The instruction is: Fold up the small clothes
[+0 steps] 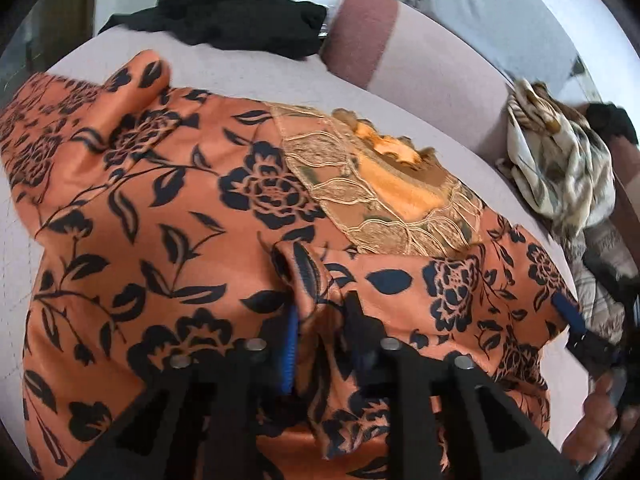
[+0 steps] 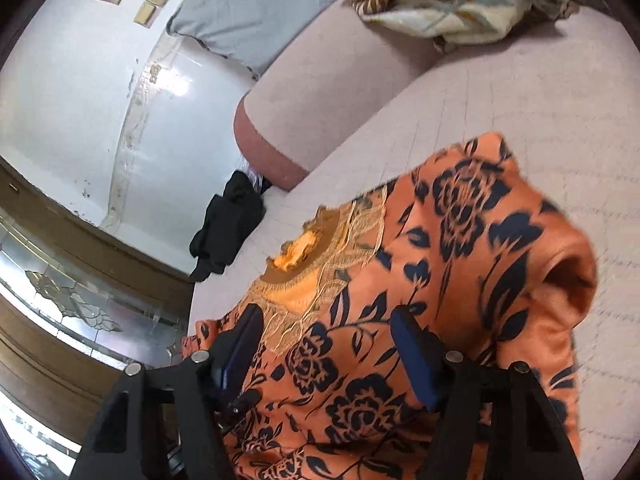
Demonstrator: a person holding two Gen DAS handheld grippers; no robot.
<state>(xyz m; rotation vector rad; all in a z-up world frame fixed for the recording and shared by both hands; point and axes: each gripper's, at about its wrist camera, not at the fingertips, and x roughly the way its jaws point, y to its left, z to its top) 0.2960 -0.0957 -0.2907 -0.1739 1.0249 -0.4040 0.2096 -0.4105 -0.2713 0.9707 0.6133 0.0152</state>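
Note:
An orange top with a black flower print point(image 1: 160, 208) lies spread on a pale quilted bed point(image 1: 248, 72). It has a tan lace neckline point(image 1: 384, 196). My left gripper point(image 1: 320, 320) is shut on a raised fold of the orange fabric near the garment's middle. The right gripper shows at the right edge of the left wrist view point(image 1: 572, 320), at the garment's edge. In the right wrist view the same top point(image 2: 460, 280) lies under my right gripper point(image 2: 328, 344), which is open with its jaws wide apart just above the cloth, near the lace neckline point(image 2: 320, 264).
A black garment point(image 1: 240, 20) lies at the bed's far side, also in the right wrist view point(image 2: 228, 220). A cream patterned cloth point(image 1: 560, 160) is bunched at the right. A pink bolster point(image 1: 360, 28) and a grey pillow point(image 2: 256, 12) lie beyond. The bed's edge point(image 2: 192, 300) is near a glass door.

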